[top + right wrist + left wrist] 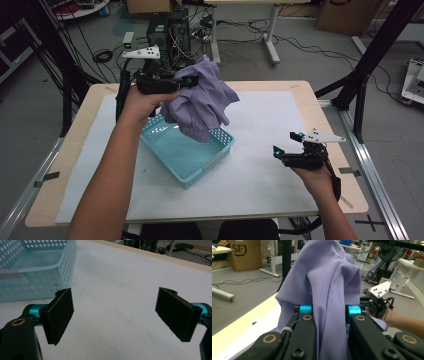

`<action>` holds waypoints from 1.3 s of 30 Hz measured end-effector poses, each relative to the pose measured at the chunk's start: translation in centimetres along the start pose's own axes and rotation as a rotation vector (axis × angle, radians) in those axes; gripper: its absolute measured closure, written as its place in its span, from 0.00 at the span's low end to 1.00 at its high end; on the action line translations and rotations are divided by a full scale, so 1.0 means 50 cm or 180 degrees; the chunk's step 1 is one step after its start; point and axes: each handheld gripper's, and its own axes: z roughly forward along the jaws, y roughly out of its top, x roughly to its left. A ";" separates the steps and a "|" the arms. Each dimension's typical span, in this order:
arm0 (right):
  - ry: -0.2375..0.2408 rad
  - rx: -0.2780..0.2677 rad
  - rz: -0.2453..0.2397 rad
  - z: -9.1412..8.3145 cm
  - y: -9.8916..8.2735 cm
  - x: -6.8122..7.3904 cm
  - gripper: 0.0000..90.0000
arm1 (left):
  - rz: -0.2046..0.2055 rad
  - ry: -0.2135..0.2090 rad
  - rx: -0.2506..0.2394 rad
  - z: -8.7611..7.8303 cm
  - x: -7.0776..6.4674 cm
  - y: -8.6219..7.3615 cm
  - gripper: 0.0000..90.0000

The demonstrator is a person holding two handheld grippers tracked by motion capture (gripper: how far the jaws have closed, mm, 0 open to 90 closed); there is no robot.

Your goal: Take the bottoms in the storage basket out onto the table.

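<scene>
Two hand-held grippers: left hand-held gripper (192, 80) pinches a purple cloth (202, 97) above the blue basket (220, 147), frame centre; right hand-held gripper (286, 144) spread over bare desk (260, 125), lower right.

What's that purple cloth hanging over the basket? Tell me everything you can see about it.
The purple cloth is a soft, plain lilac fabric, crumpled into loose folds with no print visible. It hangs in the air, bunched and draping down, its lowest fold dipping above or into the light blue basket; whether it touches the basket is unclear. The left gripper is shut on it, fabric pinched between its fingers. Nothing else touches it; what garment it is cannot be told.
</scene>
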 end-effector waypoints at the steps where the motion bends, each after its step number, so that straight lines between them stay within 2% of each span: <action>1: -0.0004 -0.0009 -0.0005 0.000 0.000 0.000 0.17 | 0.0003 0.0004 -0.0001 0.004 -0.001 0.004 0.92; 6: 0.0006 -0.0005 -0.0007 0.000 0.001 0.000 0.17 | 0.0005 0.0018 0.0009 0.018 0.000 0.012 0.92; 11: -0.0001 -0.0012 -0.0030 0.000 0.001 0.002 0.17 | -0.0001 0.0014 0.0009 0.057 0.008 0.022 0.92; 15: -0.0013 -0.0013 -0.0026 -0.001 0.003 0.002 0.17 | -0.0017 0.0012 -0.0059 0.104 0.024 0.019 0.92; 19: -0.0045 -0.0028 -0.0086 -0.004 0.007 0.005 0.17 | -0.0089 0.0004 -0.0077 0.170 0.042 0.015 0.92; 22: -0.0066 -0.0019 -0.0086 -0.005 0.008 0.005 0.17 | -0.0077 -0.0025 0.0003 0.224 0.052 0.008 0.92; 25: -0.0121 -0.0013 -0.0108 -0.008 0.007 0.002 0.17 | -0.0123 -0.0048 0.0094 0.282 0.061 -0.006 0.92; 26: -0.0121 -0.0013 -0.0108 -0.008 0.007 0.002 0.17 | -0.0123 -0.0048 0.0094 0.282 0.061 -0.006 0.92; 29: -0.0137 -0.0006 -0.0089 -0.009 0.004 -0.002 0.17 | -0.0148 -0.0067 0.0208 0.322 0.062 -0.021 0.92; 32: -0.0129 0.0016 -0.0084 -0.007 0.000 -0.005 0.17 | -0.0136 -0.0111 0.0301 0.352 0.059 -0.036 0.92; 35: -0.0126 0.0035 -0.0088 -0.004 -0.002 -0.004 0.17 | -0.0133 -0.0099 0.0398 0.376 0.054 -0.050 0.91; 36: -0.0127 0.0038 -0.0093 -0.004 -0.002 -0.003 0.17 | -0.0111 -0.0090 0.0425 0.380 0.052 -0.053 0.87; 37: -0.0127 0.0038 -0.0093 -0.004 -0.002 -0.003 0.17 | -0.0075 -0.0057 0.0459 0.386 0.050 -0.056 0.87; 38: -0.0119 0.0038 -0.0085 -0.005 -0.002 -0.002 0.17 | -0.0063 0.0009 0.0481 0.391 0.048 -0.060 0.81; 39: -0.0122 0.0036 -0.0086 -0.005 -0.001 -0.002 0.17 | -0.0047 0.0063 0.0523 0.394 0.048 -0.062 0.70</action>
